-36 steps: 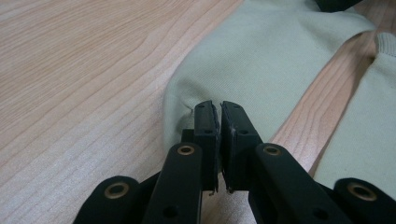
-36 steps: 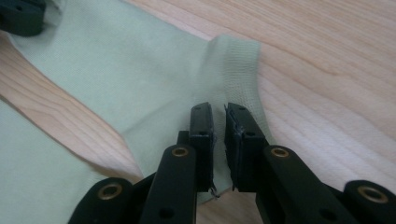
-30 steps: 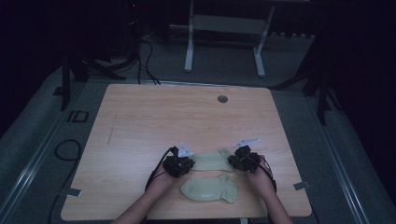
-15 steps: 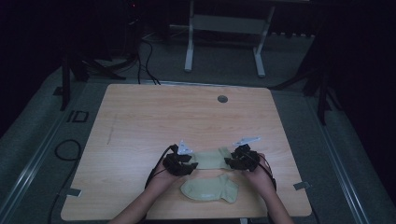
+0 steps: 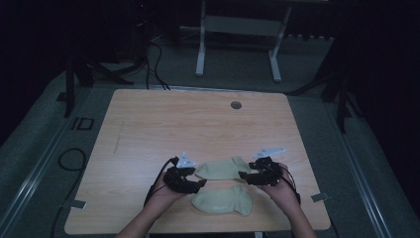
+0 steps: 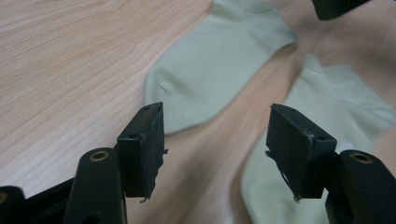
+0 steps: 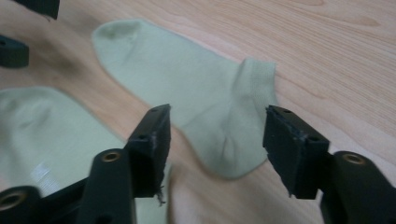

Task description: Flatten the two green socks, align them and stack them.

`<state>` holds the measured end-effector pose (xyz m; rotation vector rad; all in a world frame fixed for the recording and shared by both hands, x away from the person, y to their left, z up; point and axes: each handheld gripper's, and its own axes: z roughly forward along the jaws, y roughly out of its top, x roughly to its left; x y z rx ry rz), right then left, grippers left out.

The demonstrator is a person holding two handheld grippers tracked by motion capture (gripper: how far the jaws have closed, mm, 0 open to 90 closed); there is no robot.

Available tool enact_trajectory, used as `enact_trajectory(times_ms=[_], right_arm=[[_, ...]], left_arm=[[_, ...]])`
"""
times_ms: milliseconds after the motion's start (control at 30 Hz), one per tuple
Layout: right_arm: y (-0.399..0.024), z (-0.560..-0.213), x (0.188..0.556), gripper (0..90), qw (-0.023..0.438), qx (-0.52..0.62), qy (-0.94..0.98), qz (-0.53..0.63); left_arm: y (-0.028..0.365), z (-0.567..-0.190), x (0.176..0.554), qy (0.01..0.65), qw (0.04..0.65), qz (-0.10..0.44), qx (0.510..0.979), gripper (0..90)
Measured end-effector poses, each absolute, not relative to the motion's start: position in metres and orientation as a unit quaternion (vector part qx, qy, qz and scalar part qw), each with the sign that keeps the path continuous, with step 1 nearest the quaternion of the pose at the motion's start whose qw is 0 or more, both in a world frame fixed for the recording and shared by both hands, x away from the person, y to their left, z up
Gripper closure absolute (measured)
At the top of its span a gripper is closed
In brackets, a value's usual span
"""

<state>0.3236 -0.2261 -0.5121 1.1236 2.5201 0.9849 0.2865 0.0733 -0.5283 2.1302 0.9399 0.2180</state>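
Observation:
Two pale green socks lie side by side on the wooden table (image 5: 163, 129), near its front edge. The far sock (image 5: 223, 168) (image 6: 219, 60) (image 7: 196, 88) lies flat between the two grippers; the near sock (image 5: 223, 201) (image 6: 327, 116) (image 7: 42, 135) is just in front of it. My left gripper (image 5: 199, 184) (image 6: 217, 140) hovers off the far sock's toe end. My right gripper (image 5: 243, 176) (image 7: 217, 140) hovers over its cuff end. Both pairs of jaws have just been opening and now stand open, with nothing between the pads.
A small round grommet hole (image 5: 236, 105) is in the table near its far edge. Beyond the table stands a white metal frame (image 5: 237, 29) on the grey floor. Cables (image 5: 69, 158) lie on the floor at the left. The person's forearms come in over the front edge.
Both grippers let go of the far sock's ends, opened, and lifted slightly away from it. The sock stays flat on the table.

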Motion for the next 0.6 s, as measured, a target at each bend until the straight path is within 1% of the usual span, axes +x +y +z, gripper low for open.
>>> enact_trajectory(times_ms=[100,267,400,600], right_arm=[[-0.231,-0.505,0.314,43.7,0.098,0.375,0.856,0.342],[-0.237,-0.497,0.297,47.5,0.103,0.360,0.861,0.345],[-0.241,-0.496,0.285,51.5,0.103,0.353,0.865,0.341],[-0.245,-0.507,0.276,57.1,0.099,0.355,0.868,0.334]], left_arm=[[0.077,-0.520,0.276,0.366,0.387,0.090,0.842,37.3],[0.083,-0.515,0.258,0.360,0.385,0.084,0.846,37.3],[0.085,-0.519,0.248,0.362,0.378,0.078,0.849,37.3],[0.086,-0.533,0.241,0.371,0.367,0.065,0.851,37.3]])
